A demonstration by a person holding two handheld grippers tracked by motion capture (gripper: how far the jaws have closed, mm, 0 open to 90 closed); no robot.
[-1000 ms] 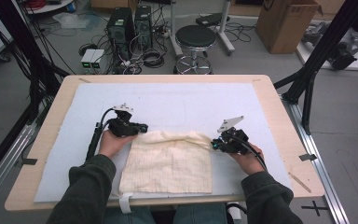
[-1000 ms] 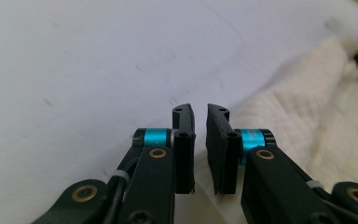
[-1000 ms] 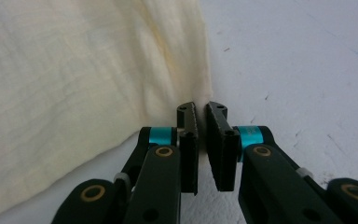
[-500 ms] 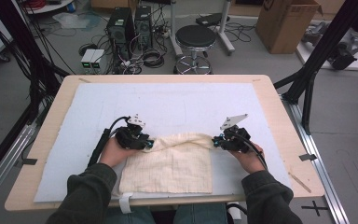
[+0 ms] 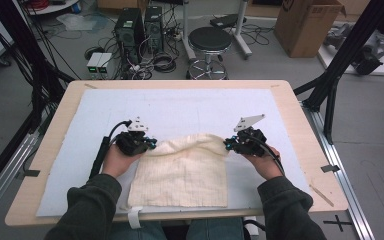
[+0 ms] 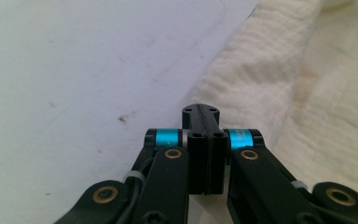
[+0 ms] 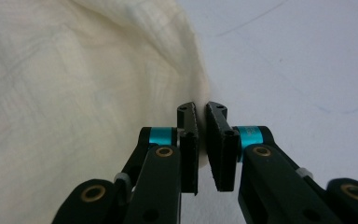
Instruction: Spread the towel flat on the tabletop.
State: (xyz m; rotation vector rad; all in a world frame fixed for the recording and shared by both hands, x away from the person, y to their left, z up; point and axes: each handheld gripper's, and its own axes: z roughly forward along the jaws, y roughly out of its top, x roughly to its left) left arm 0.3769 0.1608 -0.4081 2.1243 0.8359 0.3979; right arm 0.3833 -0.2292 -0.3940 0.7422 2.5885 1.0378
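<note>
A cream cloth [image 5: 180,172] lies on the white mat, its far edge raised into a ridge between my two grippers. At the far left corner my left gripper [image 5: 150,144] has just been closing. Its jaws now stand pressed together where the cloth's edge [image 6: 242,79] meets their tips [image 6: 200,111], and hardly any fabric shows in the seam. My right gripper [image 5: 228,145] is shut on the far right corner. In the right gripper view, cream fabric [image 7: 98,93] runs into the narrow gap between its jaws [image 7: 201,109].
The white mat [image 5: 190,107] covers most of the wooden table [image 5: 300,115], bare beyond the cloth. A strip of white tape [image 5: 135,217] hangs at the near edge. Past the table stand a stool [image 5: 210,40], computer cases and a cardboard box [image 5: 305,25].
My left gripper came right and toward the near edge to the cloth's far left corner and shut there. The far edge now stands higher. My right gripper has kept its place.
</note>
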